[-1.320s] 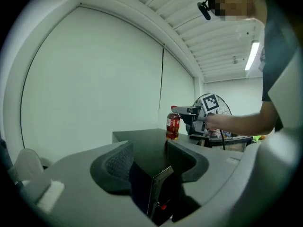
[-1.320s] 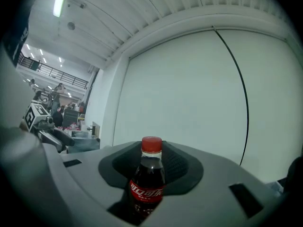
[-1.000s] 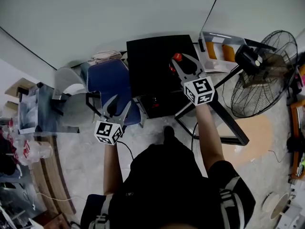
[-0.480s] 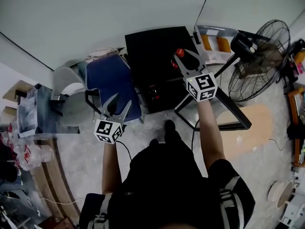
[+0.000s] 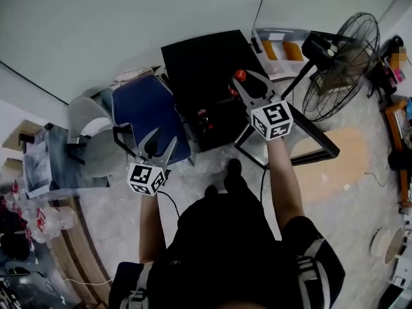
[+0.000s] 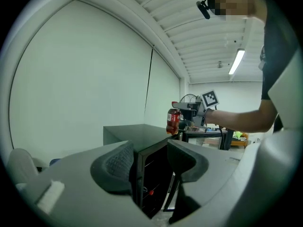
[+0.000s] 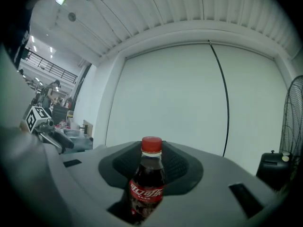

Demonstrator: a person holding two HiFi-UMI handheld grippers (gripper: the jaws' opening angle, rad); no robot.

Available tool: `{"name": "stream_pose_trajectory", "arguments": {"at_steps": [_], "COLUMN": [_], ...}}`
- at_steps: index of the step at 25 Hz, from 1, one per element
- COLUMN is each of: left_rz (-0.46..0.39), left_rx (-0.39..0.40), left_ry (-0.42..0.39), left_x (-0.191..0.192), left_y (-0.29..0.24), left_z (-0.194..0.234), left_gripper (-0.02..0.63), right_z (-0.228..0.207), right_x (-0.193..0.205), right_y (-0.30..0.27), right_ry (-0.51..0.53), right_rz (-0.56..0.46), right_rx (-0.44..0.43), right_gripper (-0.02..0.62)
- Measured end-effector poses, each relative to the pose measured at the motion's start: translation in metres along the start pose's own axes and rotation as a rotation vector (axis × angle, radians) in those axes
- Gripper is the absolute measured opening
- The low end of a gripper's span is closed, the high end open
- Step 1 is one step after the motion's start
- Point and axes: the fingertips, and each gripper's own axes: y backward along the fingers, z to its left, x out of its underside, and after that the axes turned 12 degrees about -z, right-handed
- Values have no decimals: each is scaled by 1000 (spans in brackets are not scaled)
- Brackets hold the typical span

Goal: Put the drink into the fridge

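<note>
**Head view:** The right gripper (image 5: 248,86) carries the drink, a cola bottle (image 5: 239,77) with a red cap. It holds the bottle over the front right part of the black fridge (image 5: 199,69). The left gripper (image 5: 158,140) hangs lower and to the left, before a blue chair (image 5: 147,111), with its jaws spread and nothing in them. The fridge's dark front faces the person, so its opening lies below the bottle and back toward the body.

**Left gripper view:** The empty left gripper (image 6: 149,162) has its pads apart and frames the fridge's (image 6: 125,131) front edge, aiming straight at it. The bottle (image 6: 173,121) stands upright beyond, above the level of the fridge top, in the right gripper (image 6: 185,117). Whether the door is already ajar cannot be told here.

**Right gripper view:** The right gripper's (image 7: 151,161) jaws are partly closed and clamp the bottle (image 7: 146,186) by its body. The bottle's long axis is vertical, cap up.

The left gripper looks nearer to the fridge's front. The bottle would likely have to come down and round to that face.
</note>
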Motion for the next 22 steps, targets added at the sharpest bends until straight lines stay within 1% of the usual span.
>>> {"name": "stream_pose_trajectory", "arguments": {"at_steps": [6,10,12,19,22], "left_rz": [-4,1,1,25,34], "left_rx": [29,32,24,-16,-30], "left_ry": [8,14,16,3,-4], "left_x": [5,6,7,10,8], "left_y": [-5,-10,-13,-23,-27], "left_z": [-11,-16,-21,-42,-56], "left_gripper": [221,221,221,219,218], "right_z": [0,0,2,20,23], "right_x": [6,14,20,42,53], "right_y": [27,41,49,72,80], "right_ry": [-45,-81,-83,-52,-59], "right_rz": [-6,-5,9,47,60], "right_rx": [28,40,20,-100,-139], "right_gripper": [132,132,132,132,132]}}
